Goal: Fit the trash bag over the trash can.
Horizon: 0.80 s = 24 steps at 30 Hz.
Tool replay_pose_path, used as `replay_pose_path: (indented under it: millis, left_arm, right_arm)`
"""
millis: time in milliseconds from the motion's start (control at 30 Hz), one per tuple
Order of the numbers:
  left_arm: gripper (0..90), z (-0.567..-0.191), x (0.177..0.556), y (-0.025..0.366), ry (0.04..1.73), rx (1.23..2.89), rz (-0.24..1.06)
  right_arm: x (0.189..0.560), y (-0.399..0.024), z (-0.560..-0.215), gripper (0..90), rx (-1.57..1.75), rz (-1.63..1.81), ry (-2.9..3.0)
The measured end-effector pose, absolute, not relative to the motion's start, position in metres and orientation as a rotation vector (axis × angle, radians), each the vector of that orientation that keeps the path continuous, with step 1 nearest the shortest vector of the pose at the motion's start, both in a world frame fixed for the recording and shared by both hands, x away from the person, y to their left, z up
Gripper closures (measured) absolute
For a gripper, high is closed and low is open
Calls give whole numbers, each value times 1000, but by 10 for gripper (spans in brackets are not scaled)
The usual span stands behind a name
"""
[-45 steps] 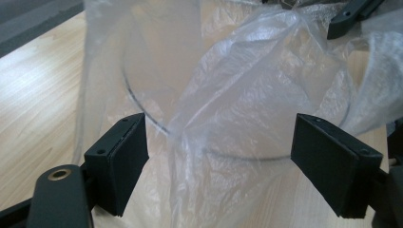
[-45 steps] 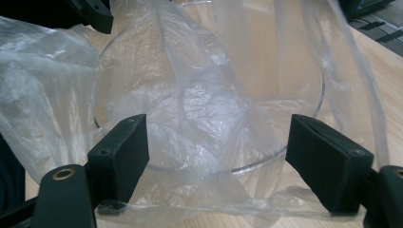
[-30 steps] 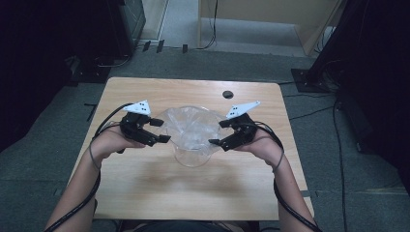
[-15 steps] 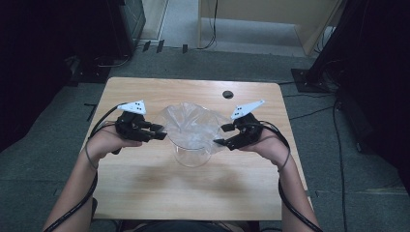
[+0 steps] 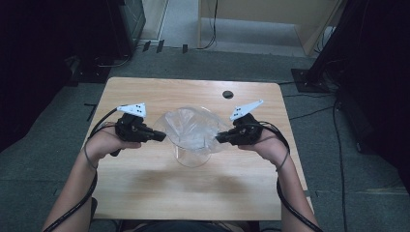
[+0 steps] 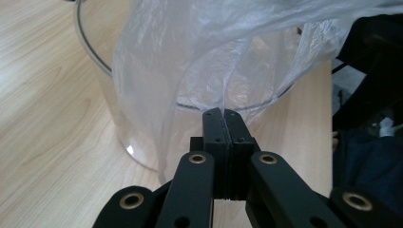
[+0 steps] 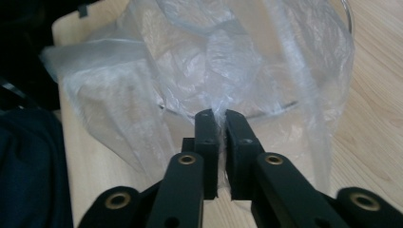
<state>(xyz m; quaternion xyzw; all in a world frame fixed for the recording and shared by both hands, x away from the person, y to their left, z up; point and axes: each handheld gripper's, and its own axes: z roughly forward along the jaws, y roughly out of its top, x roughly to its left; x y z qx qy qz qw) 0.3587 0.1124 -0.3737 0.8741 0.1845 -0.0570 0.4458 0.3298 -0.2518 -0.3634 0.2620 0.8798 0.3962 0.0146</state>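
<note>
A clear plastic bag (image 5: 191,126) sits in and over a clear round container (image 5: 192,155) at the middle of the wooden table (image 5: 145,193). My left gripper (image 5: 160,137) is at the bag's left side, shut on its edge; in the left gripper view the jaws pinch the film (image 6: 222,102) just in front of the container's wall (image 6: 109,90). My right gripper (image 5: 220,139) holds the bag's right edge. In the right gripper view its fingertips (image 7: 207,124) clamp a fold of the bag (image 7: 199,61) above the container's rim (image 7: 285,105). The bag's mouth is stretched between the two grippers.
A small dark cable hole (image 5: 227,94) sits near the table's far edge. Dark equipment (image 5: 126,19) stands on the floor behind the table at the left, and a black stand (image 5: 333,53) at the right. Cables trail from both grippers along the forearms.
Both grippers have drawn outward from the container, keeping hold of the bag's edges. The bag's mouth is spread wider over the rim.
</note>
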Motion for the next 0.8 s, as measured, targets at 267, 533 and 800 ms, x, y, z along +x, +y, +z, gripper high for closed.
replay_pose_path:
  millis: [267,533,800]
  left_arm:
    - [899,-381,356,109,404,2202,-233]
    - [899,-396,363,106,451,2229,-225]
    - [897,-401,364,103,434,2243,-171]
  right_arm:
    - [326,-251,-364,866,775,1238,2836]
    - [332,-251,-378,861,826,1161,2861]
    - [336,-243,-392,857,827,1124,2875]
